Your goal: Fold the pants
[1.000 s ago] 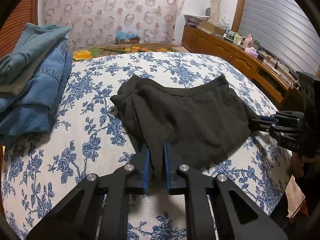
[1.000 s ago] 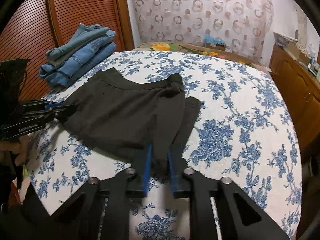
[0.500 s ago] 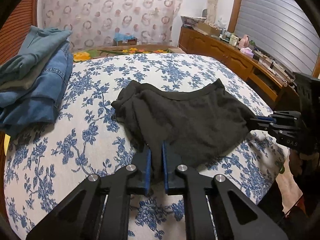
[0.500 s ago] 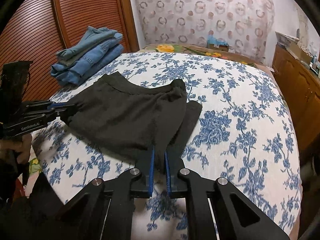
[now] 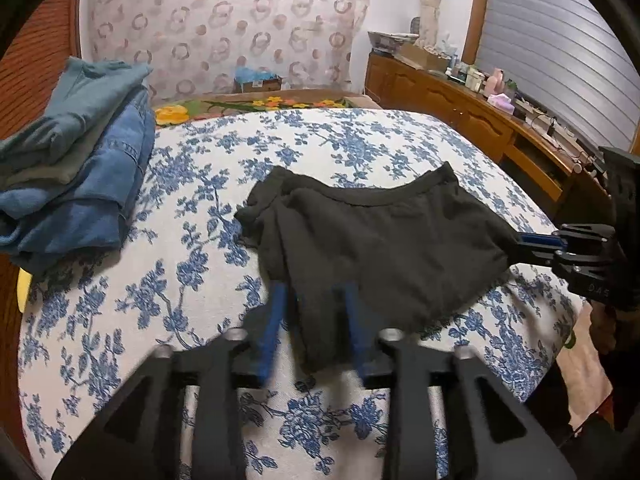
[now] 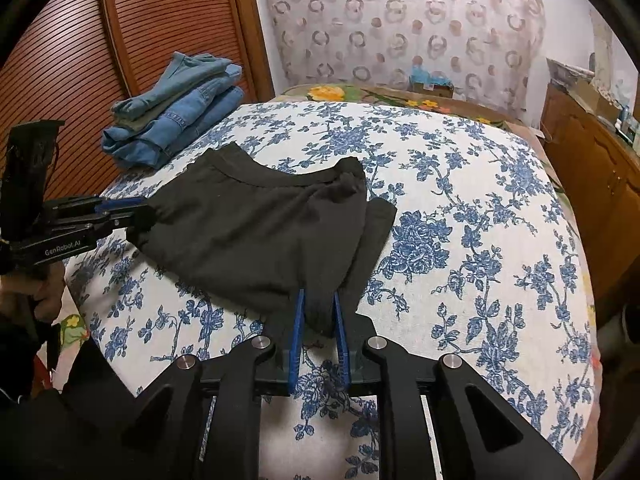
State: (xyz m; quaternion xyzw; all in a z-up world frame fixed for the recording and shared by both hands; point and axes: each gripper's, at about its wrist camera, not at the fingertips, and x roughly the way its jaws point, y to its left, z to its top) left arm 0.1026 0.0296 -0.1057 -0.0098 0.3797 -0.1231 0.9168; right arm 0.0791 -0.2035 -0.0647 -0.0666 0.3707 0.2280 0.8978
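A pair of black pants (image 5: 384,236) lies folded over on the flowered bed, also in the right wrist view (image 6: 256,236). My left gripper (image 5: 314,296) is open, its blue-padded fingers blurred and spread to either side of the pants' near corner. It also shows at the left of the right wrist view (image 6: 136,210). My right gripper (image 6: 318,304) has its fingers parted around the other near corner, cloth still between the pads. In the left wrist view it (image 5: 528,242) sits at the pants' right corner.
A stack of folded blue jeans (image 5: 76,172) lies at the bed's far left, seen too in the right wrist view (image 6: 176,108). A wooden dresser (image 5: 480,120) with clutter runs along the right. A slatted wooden door (image 6: 120,40) stands behind the jeans.
Both grippers have opened: the left from shut on the pants' corner to wide apart, the right to a smaller gap. The pants have settled flat on the bed.
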